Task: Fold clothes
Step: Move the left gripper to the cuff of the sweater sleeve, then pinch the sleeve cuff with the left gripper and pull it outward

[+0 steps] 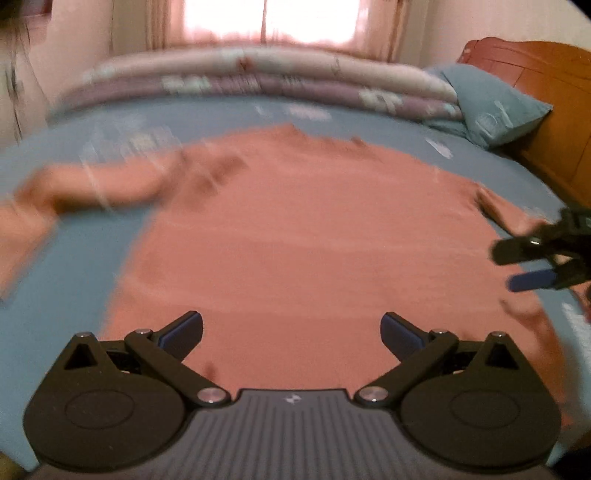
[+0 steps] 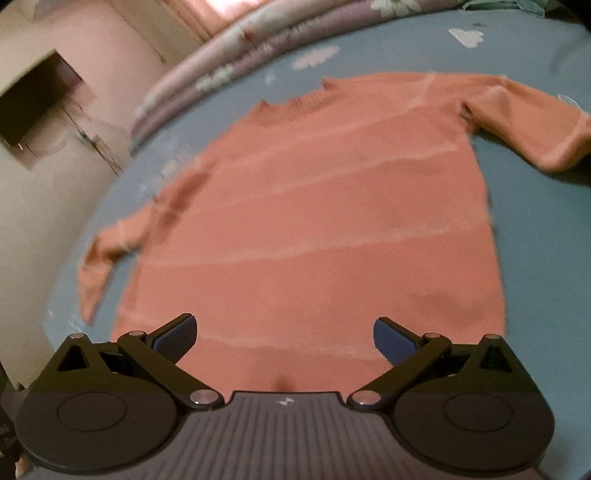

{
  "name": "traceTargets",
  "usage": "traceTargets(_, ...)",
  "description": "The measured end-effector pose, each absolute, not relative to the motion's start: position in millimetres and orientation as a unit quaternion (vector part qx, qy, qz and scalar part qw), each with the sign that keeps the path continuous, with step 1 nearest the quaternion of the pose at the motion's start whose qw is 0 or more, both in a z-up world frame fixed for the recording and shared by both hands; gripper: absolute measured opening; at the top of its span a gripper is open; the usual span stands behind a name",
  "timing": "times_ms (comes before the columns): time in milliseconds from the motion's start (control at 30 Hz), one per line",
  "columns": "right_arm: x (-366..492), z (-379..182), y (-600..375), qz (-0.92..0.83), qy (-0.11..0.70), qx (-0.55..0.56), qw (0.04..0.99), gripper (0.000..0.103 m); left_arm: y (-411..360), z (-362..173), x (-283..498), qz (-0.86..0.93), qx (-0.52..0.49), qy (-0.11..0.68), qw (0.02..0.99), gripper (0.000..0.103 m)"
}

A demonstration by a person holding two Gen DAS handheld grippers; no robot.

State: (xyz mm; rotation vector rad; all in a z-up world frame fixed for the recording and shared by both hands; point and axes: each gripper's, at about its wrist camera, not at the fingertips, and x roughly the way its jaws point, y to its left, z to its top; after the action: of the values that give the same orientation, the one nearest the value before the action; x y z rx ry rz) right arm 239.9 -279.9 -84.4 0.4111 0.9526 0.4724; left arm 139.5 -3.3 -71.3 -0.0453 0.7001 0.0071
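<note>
Left gripper (image 1: 291, 332) at bottom centre of the left wrist view, jaws spread wide, nothing between them; fingertips (image 1: 184, 328) sit over the hem end of the sweater (image 1: 303, 229), contact can't be judged. Right gripper (image 2: 284, 338) same story in the right wrist view: jaws wide apart, empty, hem of the sweater directly ahead and between the pads (image 2: 177, 338). Sweater is salmon-orange, long-sleeved, laid flat and unfolded on the blue bedsheet (image 1: 74, 288), hem nearest the grippers, collar (image 2: 295, 98) toward the top of frame. One sleeve (image 2: 532, 122) runs out to the upper right of the right wrist view, the other sleeve (image 2: 107, 254) drops to the lower left. In the left wrist view the right gripper shows at the right edge, mid-height, jaws parted, just beside the sweater's right sleeve; touching or not, can't tell. Left wrist view is motion-blurred. Further back: rolled floral quilt (image 1: 258, 81) across the top of the bed, blue pillow (image 1: 495, 107) at upper right, wooden headboard (image 1: 546, 96) behind it, bright curtained window (image 1: 273, 18) at top centre.
</note>
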Motion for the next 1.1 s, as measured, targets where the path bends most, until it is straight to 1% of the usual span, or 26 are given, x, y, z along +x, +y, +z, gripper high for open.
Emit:
traceTargets(100, 245.5, -79.5, -270.6, 0.237, 0.436, 0.203, 0.844, 0.103, 29.4, -44.5, 139.0, 0.059, 0.042, 0.304, 0.950, 0.099)
traceTargets(167, 249.0, -78.7, -260.3, 0.247, 0.434, 0.201, 0.843, 0.103, 62.1, -34.9, 142.5, 0.102, 0.068, 0.297, 0.947, 0.084)
traceTargets(233, 252.5, -79.3, -249.8, 0.254, 0.430, 0.198, 0.843, 0.103, 94.9, -25.2, 146.1, 0.144, 0.093, 0.289, 0.942, 0.043)
traceTargets(300, 256.0, -79.6, -241.8, 0.258, 0.425, 0.196, 0.845, 0.103, 140.4, -27.2, 154.4, 0.183, 0.081, 0.303, 0.932, 0.027)
traceTargets(500, 272.4, -86.3, -232.5, 0.264, 0.414, 0.229, 0.841, 0.103, 260.0, -51.8, 175.0, 0.246, 0.009, 0.336, 0.909, 0.027)
traceTargets(667, 289.0, -95.8, -228.1, 0.268, 0.413, 0.255, 0.832, 0.103, 312.4, -78.9, 182.8, 0.209, -0.068, 0.332, 0.917, 0.028)
traceTargets(700, 291.5, -98.3, -227.4, 0.269, 0.415, 0.258, 0.830, 0.103, 315.0, -81.0, 183.1, 0.198, -0.074, 0.328, 0.921, 0.032)
traceTargets(767, 296.2, -105.0, -226.3, 0.266, 0.423, 0.261, 0.826, 0.103, 320.2, -85.1, 183.4, 0.174, -0.084, 0.320, 0.927, 0.033)
traceTargets(833, 298.8, -109.9, -226.2, 0.258, 0.429, 0.262, 0.825, 0.103, 327.8, -91.2, 186.8, 0.156, -0.092, 0.316, 0.931, 0.039)
traceTargets(933, 302.1, -113.7, -226.8, 0.250, 0.434, 0.260, 0.825, 0.103, 339.4, -98.9, 188.8, 0.125, -0.127, 0.309, 0.934, 0.043)
traceTargets(967, 302.7, -114.4, -227.2, 0.249, 0.435, 0.260, 0.825, 0.103, 343.9, -101.6, 187.5, 0.112, -0.145, 0.304, 0.935, 0.046)
traceTargets(1000, 303.2, -115.2, -227.3, 0.248, 0.436, 0.260, 0.825, 0.103, 348.4, -104.3, 186.2, 0.100, -0.162, 0.298, 0.935, 0.053)
traceTargets(1100, 302.7, -117.5, -227.0, 0.247, 0.438, 0.258, 0.825, 0.103, 355.8, -114.9, 185.1, 0.082, -0.199, 0.297, 0.930, 0.054)
